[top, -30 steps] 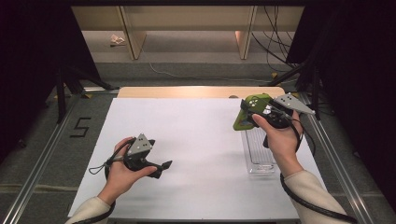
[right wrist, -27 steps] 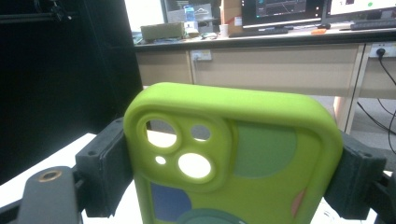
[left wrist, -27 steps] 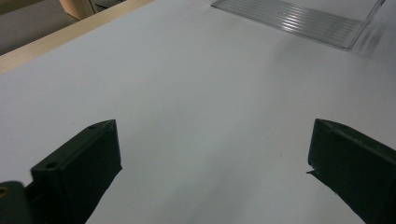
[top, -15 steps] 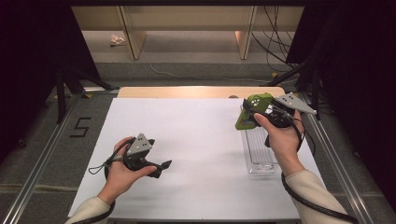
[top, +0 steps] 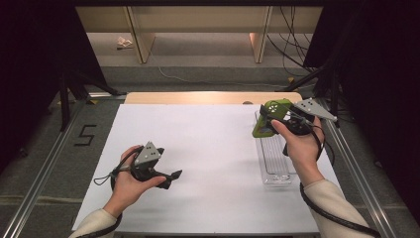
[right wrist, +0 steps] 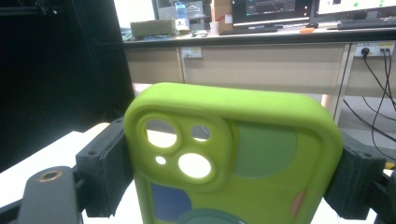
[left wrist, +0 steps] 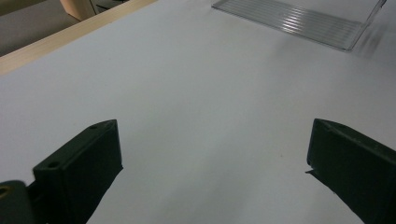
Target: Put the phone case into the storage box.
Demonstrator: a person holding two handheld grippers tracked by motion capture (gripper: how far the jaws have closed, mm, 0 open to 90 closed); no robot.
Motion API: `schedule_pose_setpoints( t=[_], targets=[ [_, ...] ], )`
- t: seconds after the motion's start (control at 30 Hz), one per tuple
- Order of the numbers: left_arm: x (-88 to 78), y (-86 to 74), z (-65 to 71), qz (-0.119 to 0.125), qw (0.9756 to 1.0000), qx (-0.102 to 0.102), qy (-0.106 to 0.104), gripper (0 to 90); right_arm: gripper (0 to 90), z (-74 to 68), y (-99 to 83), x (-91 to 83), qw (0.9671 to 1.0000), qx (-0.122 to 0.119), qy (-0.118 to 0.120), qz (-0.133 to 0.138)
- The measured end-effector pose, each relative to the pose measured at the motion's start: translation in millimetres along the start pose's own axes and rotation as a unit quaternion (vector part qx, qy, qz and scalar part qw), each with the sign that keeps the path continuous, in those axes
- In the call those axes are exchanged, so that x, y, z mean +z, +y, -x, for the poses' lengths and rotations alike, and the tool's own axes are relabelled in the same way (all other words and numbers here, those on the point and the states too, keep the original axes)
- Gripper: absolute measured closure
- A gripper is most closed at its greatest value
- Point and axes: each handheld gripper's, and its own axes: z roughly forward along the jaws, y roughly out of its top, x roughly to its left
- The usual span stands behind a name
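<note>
- White covering spreads across the tabletop (top: 208, 148), giving a plain, bare working surface between the two hands.
- At the left, the left hand-held gripper (top: 171, 177) rests low over the near part of the white surface; the left gripper view shows its jaws standing wide apart with nothing between them, so it looks parked and free to help when needed.
- That gripper points across the sheet toward the clear plastic tray (left wrist: 299, 21), which suggests it is kept ready to steady or receive something there.
- Farther right, the clear tray (top: 275, 158) lies flat near the right edge of the tabletop, long side running away from the person, a likely place for the case to go.
- At the right, the right hand-held gripper (top: 265, 121) is lifted above the tray's far end, its jaws clamped on the two long sides of the green phone case (right wrist: 233, 154).
- Gripping it by the edges keeps the case's back and camera cut-outs unobstructed and should let it be lowered flat.
</note>
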Motion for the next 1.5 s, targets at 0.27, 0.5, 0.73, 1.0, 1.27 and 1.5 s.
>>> schedule_pose_setpoints(
  t=[0.27,0.5,0.73,1.0,1.27,1.5],
  targets=[
    [-0.3,0.1,-0.2,0.001,1.0000,0.000,0.001,2.8,17.4,4.4,-0.3,0.4,1.0000,0.000,-0.007,0.001],
    [0.0,-0.1,-0.3,0.000,1.0000,-0.001,0.000,2.8,17.4,7.9,-0.5,1.3,0.9999,-0.001,-0.012,-0.001],
    [0.3,-0.4,-0.4,0.000,1.0000,-0.001,0.000,2.8,17.4,11.3,-0.7,1.7,0.9999,0.000,-0.017,-0.004],
    [0.5,-0.5,-0.6,-0.001,1.0000,-0.001,0.000,2.8,17.4,14.4,-1.1,3.1,0.9998,-0.002,-0.021,-0.006],
    [0.4,-0.4,-0.4,-0.001,1.0000,0.000,0.000,2.9,17.4,16.7,-2.4,4.3,0.9996,-0.004,-0.026,-0.008],
    [0.6,-0.3,-0.2,0.000,1.0000,0.000,0.000,2.9,17.4,19.7,-1.7,6.0,0.9995,-0.004,-0.030,-0.008]
  ],
)
